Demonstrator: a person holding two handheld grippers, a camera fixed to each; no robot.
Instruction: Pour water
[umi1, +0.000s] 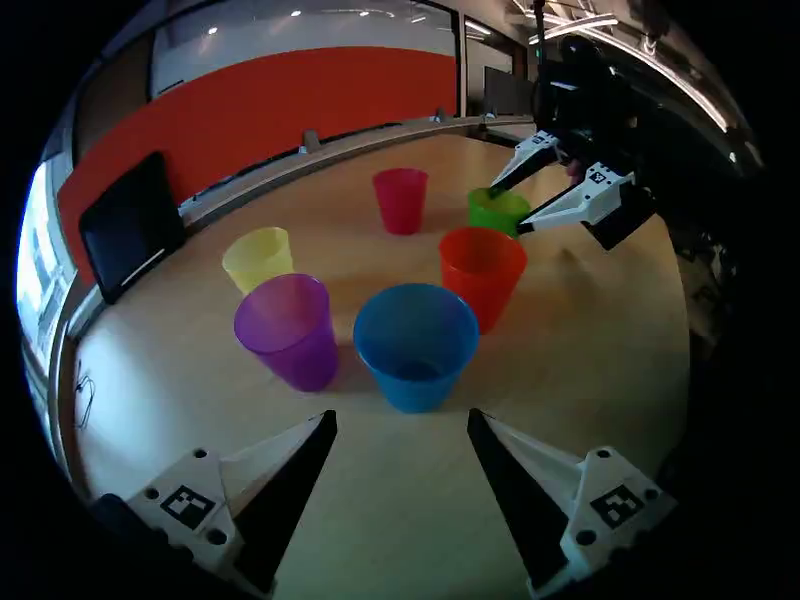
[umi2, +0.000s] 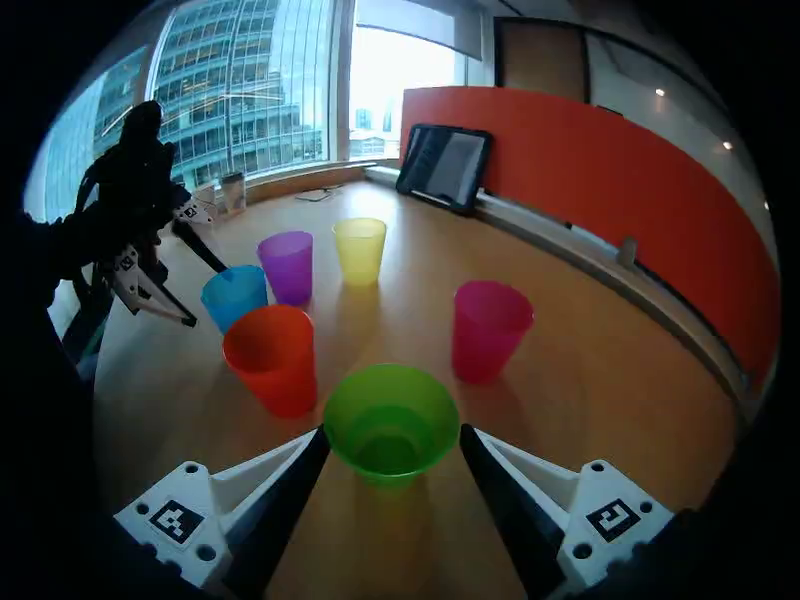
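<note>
Several coloured plastic cups stand upright in a ring on the wooden table (umi1: 600, 330). In the left gripper view, the blue cup (umi1: 415, 345) stands just ahead of my left gripper (umi1: 400, 418), whose fingers are spread wide with nothing between them. Around it are the purple cup (umi1: 288, 330), yellow cup (umi1: 258, 258), pink cup (umi1: 400, 200), orange cup (umi1: 483, 272) and green cup (umi1: 498, 210). In the right gripper view, my right gripper (umi2: 392, 433) is open, one finger on either side of the green cup (umi2: 390, 425). I cannot tell whether any cup holds water.
A dark tablet (umi1: 130, 225) leans against the ledge below the orange wall panel (umi2: 620, 170). Large windows (umi2: 250, 90) lie beyond the table's far end. The left gripper (umi2: 210, 296) and the hand holding it show beside the blue cup (umi2: 235, 295).
</note>
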